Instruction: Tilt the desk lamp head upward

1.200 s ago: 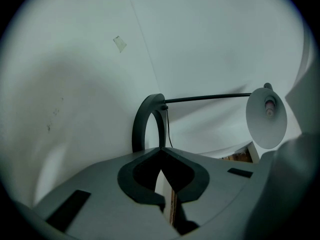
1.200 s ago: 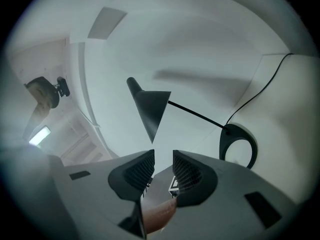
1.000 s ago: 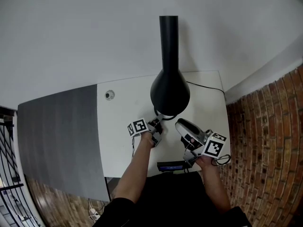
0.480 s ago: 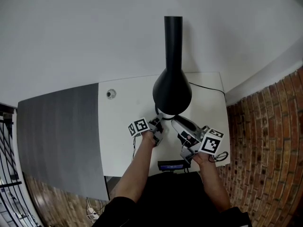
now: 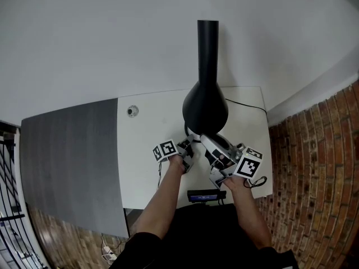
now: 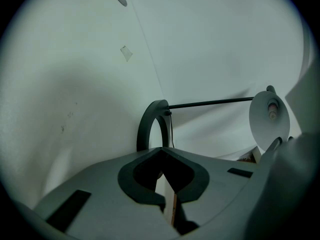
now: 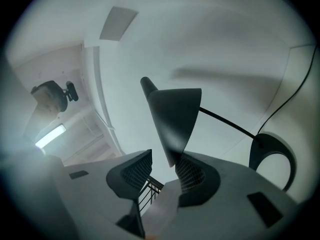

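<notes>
My right gripper (image 5: 206,142) has risen to the lamp head (image 5: 205,108) above the table (image 5: 143,156), jaws just opened wide with its lower edge between them, unpinched, so I judge closing and tilting upward comes next.

Lamp head (image 7: 175,119) — between parted claw (image 7: 161,167)

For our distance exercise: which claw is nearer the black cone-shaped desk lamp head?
Right. The right claw, jaws just opening, straddles the lamp head rim; the left claw sits at the black ring-shaped base, clear of it.
</notes>
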`<state>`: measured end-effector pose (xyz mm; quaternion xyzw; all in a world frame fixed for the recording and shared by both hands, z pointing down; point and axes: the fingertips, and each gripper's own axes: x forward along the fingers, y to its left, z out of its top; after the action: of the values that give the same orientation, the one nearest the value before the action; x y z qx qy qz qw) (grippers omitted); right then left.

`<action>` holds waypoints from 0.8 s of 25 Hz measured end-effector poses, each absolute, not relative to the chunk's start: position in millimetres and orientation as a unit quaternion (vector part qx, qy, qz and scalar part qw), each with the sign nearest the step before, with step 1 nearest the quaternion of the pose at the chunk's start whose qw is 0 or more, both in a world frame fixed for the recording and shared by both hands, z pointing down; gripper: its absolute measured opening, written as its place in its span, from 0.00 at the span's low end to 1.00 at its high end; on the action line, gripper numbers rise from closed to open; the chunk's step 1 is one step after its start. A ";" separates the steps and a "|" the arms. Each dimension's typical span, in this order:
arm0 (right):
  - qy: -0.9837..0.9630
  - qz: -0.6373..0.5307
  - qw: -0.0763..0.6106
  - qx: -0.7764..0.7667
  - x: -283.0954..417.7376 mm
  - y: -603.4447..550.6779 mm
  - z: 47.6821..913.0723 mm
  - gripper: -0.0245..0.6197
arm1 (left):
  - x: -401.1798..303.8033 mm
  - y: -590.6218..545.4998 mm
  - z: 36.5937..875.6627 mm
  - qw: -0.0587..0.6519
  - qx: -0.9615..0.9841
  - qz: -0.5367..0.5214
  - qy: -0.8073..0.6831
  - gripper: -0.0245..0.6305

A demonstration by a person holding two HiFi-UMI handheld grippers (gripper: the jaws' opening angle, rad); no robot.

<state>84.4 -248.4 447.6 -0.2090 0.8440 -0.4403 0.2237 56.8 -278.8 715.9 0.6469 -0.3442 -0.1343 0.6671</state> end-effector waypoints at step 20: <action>0.833 -0.455 0.251 -0.188 87.3 -240.4 434.6 0.24 | 57.7 -279.6 717.1 0.666 0.647 -0.133 -0.346 0.05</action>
<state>87.3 -240.4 434.6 -0.1883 0.8332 -0.4554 0.2510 57.7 -279.6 717.1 0.6472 -0.3455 -0.1328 0.6664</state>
